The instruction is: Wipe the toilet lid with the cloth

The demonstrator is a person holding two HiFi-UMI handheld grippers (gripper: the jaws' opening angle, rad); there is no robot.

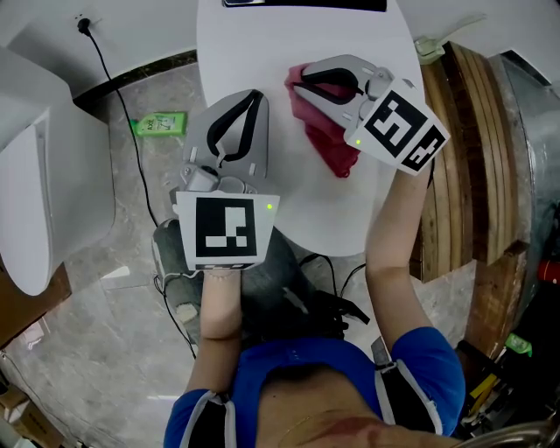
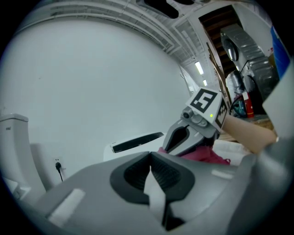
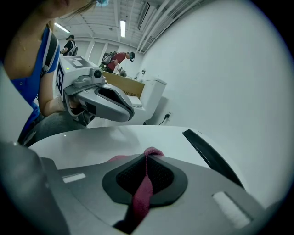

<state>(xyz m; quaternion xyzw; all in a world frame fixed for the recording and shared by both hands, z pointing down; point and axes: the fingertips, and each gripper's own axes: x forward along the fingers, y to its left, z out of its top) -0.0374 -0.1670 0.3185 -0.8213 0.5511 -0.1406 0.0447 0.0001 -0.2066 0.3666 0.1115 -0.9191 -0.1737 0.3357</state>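
Step in hand, as judged: a wiping pass on the lid (image 1: 262,52), with the cloth (image 1: 331,144) under the right tool (image 1: 297,86).

How to do it well (judgement):
- You are holding the cloth by one fold only. Press the bunched part flat to the lid, so the fabric is doing the wiping and not the jaw tips.
- The cloth is covering a small patch on the right half. Sweep in overlapping strokes from the dark slot (image 1: 306,4) at the far end toward the near edge, then across to the left half.
- A dragged bunch may roll up under the jaws. Slow strokes with light downward pressure should be limiting that.
- Hold the left tool (image 1: 255,94) out of the stroke path.

Tool state:
- Right tool: jaws are closed on the cloth, and a magenta strip is showing between them in the right gripper view. The rest of the cloth is lying on the lid and trailing toward the near-right edge.
- Left tool: jaws are together with nothing between them. It is hanging over the near-left part of the lid, beside the right tool and apart from the cloth. It appears to be off the surface.
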